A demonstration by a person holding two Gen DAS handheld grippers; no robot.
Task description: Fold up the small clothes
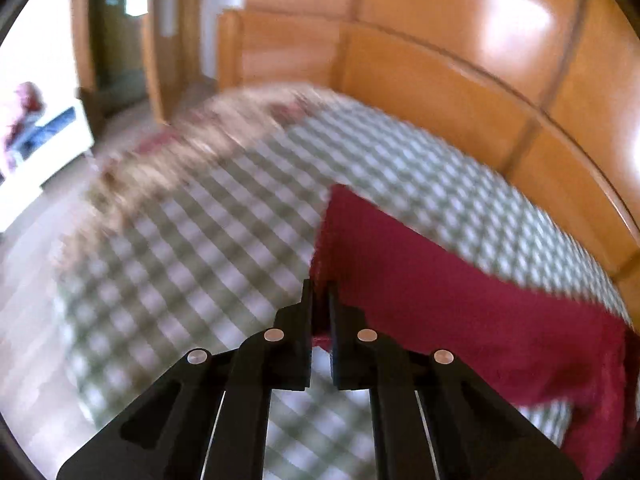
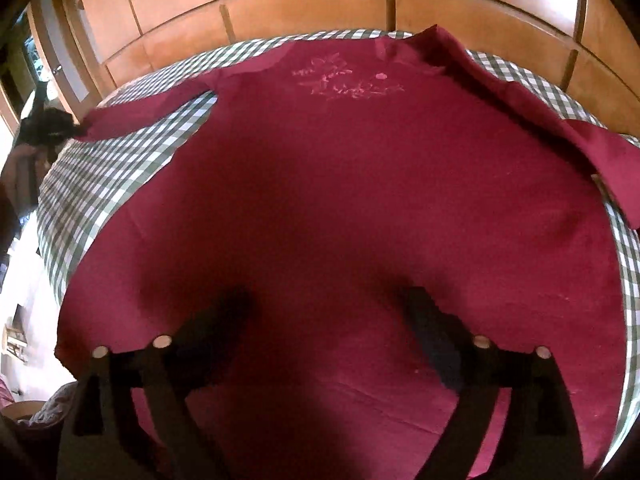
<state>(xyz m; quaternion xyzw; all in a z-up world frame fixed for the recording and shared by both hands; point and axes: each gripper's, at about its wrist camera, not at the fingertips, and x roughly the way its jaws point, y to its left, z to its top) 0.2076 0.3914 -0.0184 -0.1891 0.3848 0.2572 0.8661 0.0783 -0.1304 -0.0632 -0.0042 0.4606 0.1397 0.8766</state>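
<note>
Right wrist | crimson shirt (image 2: 340, 184) flat | right tool (image 2: 328, 312) apart | left tool (image 1: 320, 300) pinching sleeve

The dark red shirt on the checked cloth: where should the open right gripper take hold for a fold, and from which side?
Probably the free sleeve on the right of the dark red shirt. It lies partly lifted and creased on the checked cloth, so a finger could slide under its edge from the outer right side. The right gripper hovers open above the hem; the left gripper pinches a shirt edge.
</note>
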